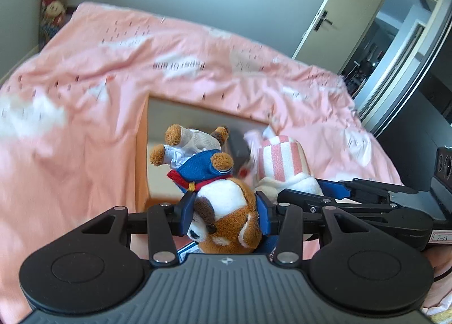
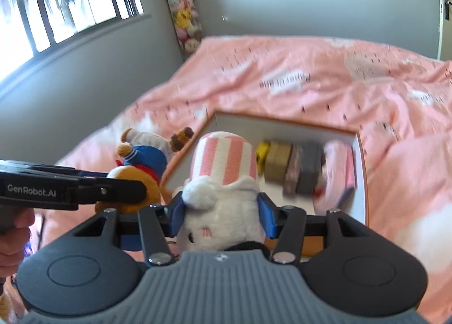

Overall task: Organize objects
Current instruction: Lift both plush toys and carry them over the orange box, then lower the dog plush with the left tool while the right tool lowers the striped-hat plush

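Left hand-held gripper [image 1: 224,212]: jaws about half spread, blue pads pressed on both sides of the head of a brown plush dog [image 1: 226,211] in a blue sailor top, which hangs upside down, legs toward the upper middle of the frame. Right hand-held gripper [image 2: 220,213]: likewise about half spread, clamped on the head of a white plush toy [image 2: 223,205] in a pink-and-white striped outfit, also inverted. The two toys sit just beside each other, lower centre in both views, above the near edge of an open box [image 2: 360,154].

Risk, as judged: both grips are on soft, rounded heads only; the bodies hang free, so a quick swing could let a toy slip out. The toys or grippers could also knock together, being so close.

The box, orange outside and white inside, rests on the pink-covered bed [image 1: 113,83]. Inside, right of centre in the right wrist view: a row of upright small boxes [image 2: 296,168], tan, patterned, grey, with something yellow at the left end and a pink item at the right. Blur hides finer detail.
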A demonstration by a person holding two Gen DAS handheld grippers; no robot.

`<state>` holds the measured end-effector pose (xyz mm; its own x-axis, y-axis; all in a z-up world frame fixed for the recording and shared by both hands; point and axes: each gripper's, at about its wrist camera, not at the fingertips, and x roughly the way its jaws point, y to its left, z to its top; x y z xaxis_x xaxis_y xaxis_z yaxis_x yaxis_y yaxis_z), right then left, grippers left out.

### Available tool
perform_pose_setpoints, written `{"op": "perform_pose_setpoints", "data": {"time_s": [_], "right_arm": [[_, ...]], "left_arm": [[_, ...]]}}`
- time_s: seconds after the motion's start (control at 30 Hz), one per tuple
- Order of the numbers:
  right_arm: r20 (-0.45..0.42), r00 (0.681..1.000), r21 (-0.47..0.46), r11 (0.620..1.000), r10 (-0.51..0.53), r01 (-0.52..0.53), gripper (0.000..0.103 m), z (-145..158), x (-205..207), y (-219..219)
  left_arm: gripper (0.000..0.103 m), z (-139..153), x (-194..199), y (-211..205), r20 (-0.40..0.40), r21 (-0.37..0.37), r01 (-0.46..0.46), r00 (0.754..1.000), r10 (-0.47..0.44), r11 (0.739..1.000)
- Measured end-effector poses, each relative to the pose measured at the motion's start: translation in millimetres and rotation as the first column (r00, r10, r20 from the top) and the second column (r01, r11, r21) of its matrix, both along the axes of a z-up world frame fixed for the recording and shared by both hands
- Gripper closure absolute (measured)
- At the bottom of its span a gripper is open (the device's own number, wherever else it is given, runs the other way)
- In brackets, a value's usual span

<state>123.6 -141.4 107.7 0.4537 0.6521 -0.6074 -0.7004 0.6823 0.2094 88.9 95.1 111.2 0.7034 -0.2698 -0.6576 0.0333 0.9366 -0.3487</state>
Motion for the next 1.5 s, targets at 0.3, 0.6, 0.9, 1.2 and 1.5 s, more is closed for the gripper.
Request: {"op": "perform_pose_setpoints", "data": {"time_s": [0.3,0.6,0.9,1.2,1.5], "right_arm": [[-0.120,0.993,0.151,0.988,-0.010,0.028,0.048,12.0,80.7,22.7],[-0.151,0.987,0.060,0.997,0.049,-0.041,0.048,-34.6,143.8,74.6],[-0.379,0.923,0.132,0.991,0.066,-0.017,0.048,-103.5,192.0,85.1],[-0.397,0.913,0.032,0.996,0.094,-0.089,0.048,-111.2,186.5,79.0],[-0.355,0.932,-0.107,0.988,0.068,-0.113,0.048,-115.9,180.2,76.7]], "left_arm": [[0.052,25.7,75.4,10.8,-0.004,0.061,0.056,0.998,-0.056,0.997],[0.052,-19.5,152.9,6.5,-0.172,0.201,0.110,0.982,-0.076,0.973],[0.052,-55.7,188.5,2.9,-0.304,0.292,0.180,0.949,-0.087,0.939],[0.052,-80.6,189.3,-23.4,-0.359,0.460,0.317,0.921,-0.152,0.829],[0.052,-105.6,212.5,-33.0,-0.396,0.504,0.344,0.907,-0.141,0.793]]}}
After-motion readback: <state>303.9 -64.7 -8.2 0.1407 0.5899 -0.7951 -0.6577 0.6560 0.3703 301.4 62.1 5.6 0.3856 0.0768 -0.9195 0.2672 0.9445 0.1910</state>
